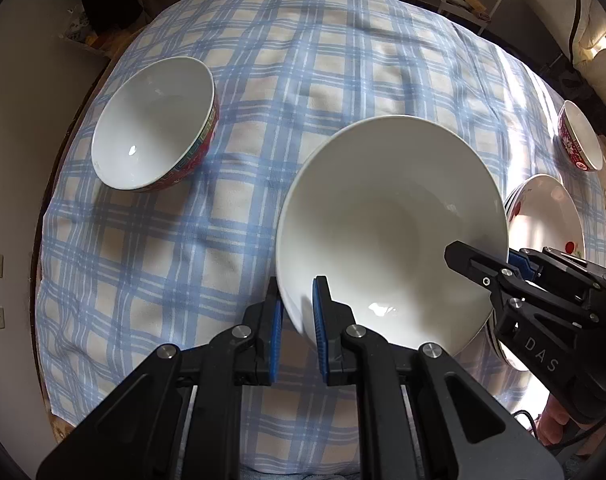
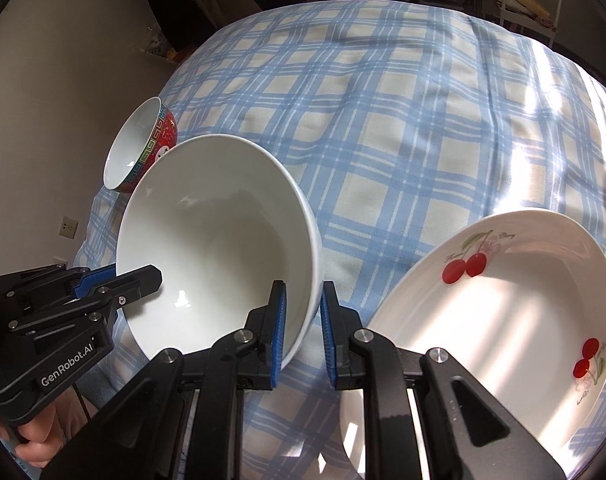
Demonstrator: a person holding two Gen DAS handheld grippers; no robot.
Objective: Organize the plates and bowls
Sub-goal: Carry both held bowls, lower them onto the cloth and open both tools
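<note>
**White bowl carried by both grippers above the checked tablecloth.**

The white bowl [image 1: 391,232] is held tilted and clear of the tablecloth [image 1: 263,80], its rim pinched on opposite sides: the left gripper [image 1: 299,320] is nearly closed on the near-left wall, one pad inside and one outside, and the right gripper [image 2: 303,320] is closed likewise on the opposite wall. A red-patterned bowl [image 1: 155,124] stands well apart to the left; a second red bowl [image 1: 579,136] sits at the far right edge. A stack of cherry-printed plates [image 2: 503,300] lies just beside the carried bowl. The step in hand is judged to be transport toward a stacking place. A level, joint lowering is called for next, both grips being released only once the bowl is seated.
</note>
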